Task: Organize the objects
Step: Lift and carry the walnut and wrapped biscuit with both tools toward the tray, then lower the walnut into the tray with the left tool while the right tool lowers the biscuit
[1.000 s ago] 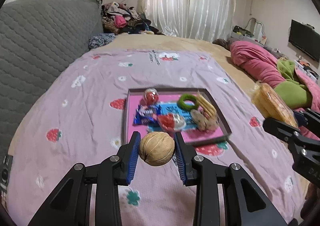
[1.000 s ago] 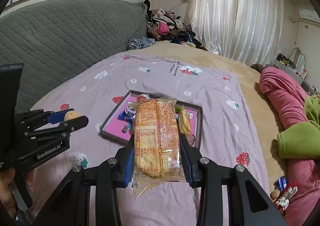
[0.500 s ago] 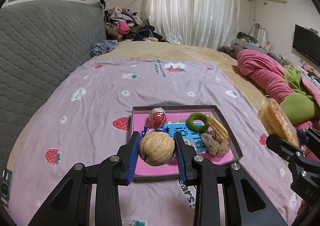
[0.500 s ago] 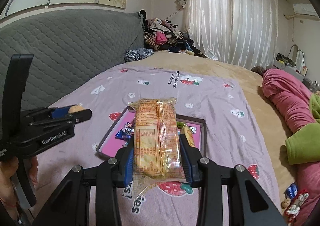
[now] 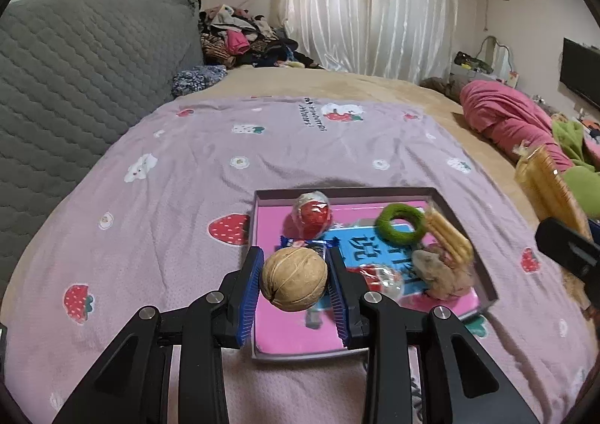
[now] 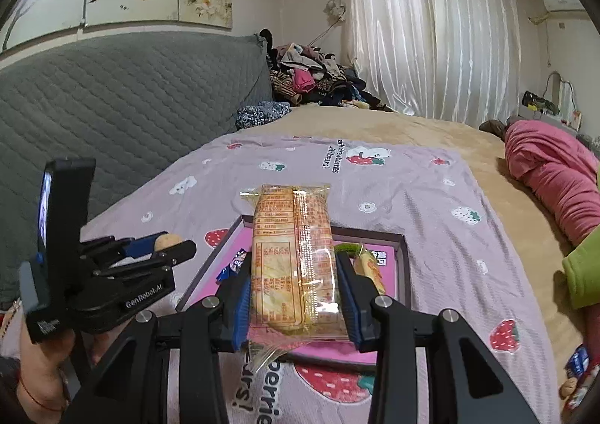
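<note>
While clamped, walnut (image 5: 294,279) over tray (image 5: 465,244)

We see soft, even daylight filtering through the white curtains (image 5: 367,8) at upper centre, casting only faint shadows. Black fisheye vignetting rounds every corner, and straight lines bow outward. At the right edge, detail smears with slight blur.

1. The tray (image 5: 465,240) lies on the blanket (image 5: 187,199), and the blanket lies on the bed (image 5: 375,86).
2. In the tray — wrapped ball (image 5: 312,216) at the far left corner, ring (image 5: 400,222) to its right, biscuit stick (image 5: 448,232) along the right wall.
3. The walnut (image 5: 294,279) hangs over the tray's near left edge.
4. The cracker pack (image 6: 294,259) hangs over the tray's near edge — clothes pile (image 6: 311,75) behind, at the bed's far left corner.
</note>
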`<state>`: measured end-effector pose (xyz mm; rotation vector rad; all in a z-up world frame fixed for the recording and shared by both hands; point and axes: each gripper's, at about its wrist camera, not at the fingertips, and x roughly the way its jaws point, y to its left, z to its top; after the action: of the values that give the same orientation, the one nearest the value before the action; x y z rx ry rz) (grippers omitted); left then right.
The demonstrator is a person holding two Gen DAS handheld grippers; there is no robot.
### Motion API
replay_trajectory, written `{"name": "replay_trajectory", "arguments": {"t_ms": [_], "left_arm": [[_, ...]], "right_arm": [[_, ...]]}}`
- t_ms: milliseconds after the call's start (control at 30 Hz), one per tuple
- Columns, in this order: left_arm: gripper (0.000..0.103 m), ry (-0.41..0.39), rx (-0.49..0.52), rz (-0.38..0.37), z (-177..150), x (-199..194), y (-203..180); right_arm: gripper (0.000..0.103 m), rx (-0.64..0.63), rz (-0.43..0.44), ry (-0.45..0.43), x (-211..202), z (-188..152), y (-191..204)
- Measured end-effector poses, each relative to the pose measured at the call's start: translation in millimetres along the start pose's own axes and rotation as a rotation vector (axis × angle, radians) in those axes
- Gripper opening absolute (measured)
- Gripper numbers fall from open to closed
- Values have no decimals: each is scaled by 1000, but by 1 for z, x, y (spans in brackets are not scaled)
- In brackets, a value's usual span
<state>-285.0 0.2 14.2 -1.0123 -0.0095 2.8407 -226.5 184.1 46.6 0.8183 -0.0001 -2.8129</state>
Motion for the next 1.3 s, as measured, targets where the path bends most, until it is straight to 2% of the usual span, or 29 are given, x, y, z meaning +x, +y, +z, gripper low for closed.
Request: {"name": "replay_trajectory", "arguments": {"t_ms": [100, 200, 400, 867, 1300], "left_arm": [[35, 10, -10, -12, -3, 15, 3], [35, 3, -9, 11, -7, 27, 7], [35, -4, -37, 0, -14, 48, 17], [35, -7, -9, 5, -26, 63, 17], [35, 31, -11, 8, -31, 79, 18]], "right_arm": [[41, 12, 3, -4, 9, -3, -5], [41, 34, 17, -2, 21, -8, -11], [41, 49, -3, 3, 42, -19, -22], [41, 25, -36, 47, 76, -42, -29], [41, 17, -49, 95, 98, -53, -27]]}}
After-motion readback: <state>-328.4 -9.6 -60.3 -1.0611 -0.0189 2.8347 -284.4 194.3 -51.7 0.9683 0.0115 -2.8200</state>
